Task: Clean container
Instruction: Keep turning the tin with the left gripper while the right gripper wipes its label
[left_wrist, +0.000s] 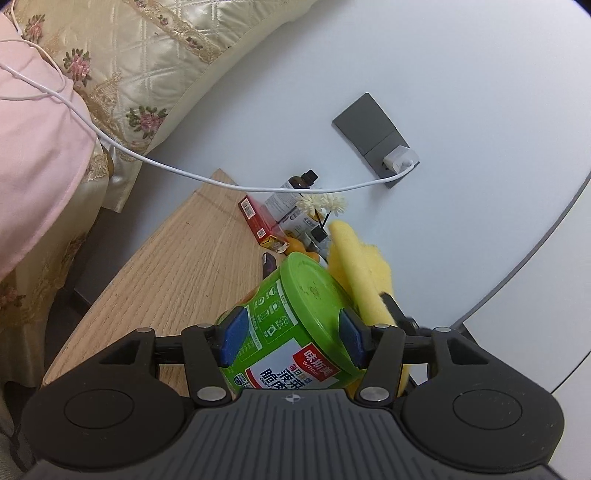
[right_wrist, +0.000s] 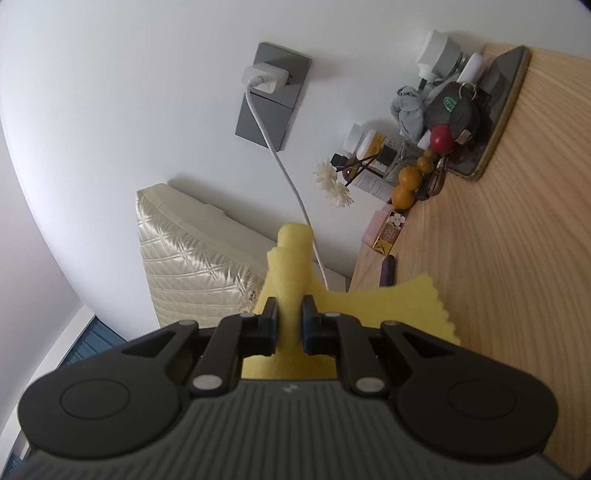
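The worktop (left_wrist: 177, 258) was pale oak-grained wood, set against a white wall. Along its wall edge a red box (left_wrist: 258, 221) lay flat, with an orange gourd-shaped ornament (right_wrist: 404, 188) beside it and a small dark purple object (right_wrist: 388, 271) nearer the front. Farther along sat a phone (right_wrist: 498, 110) with a bunch of keys (right_wrist: 454, 110) lying on top, and bottles (left_wrist: 291, 201) crowded close to the wall.
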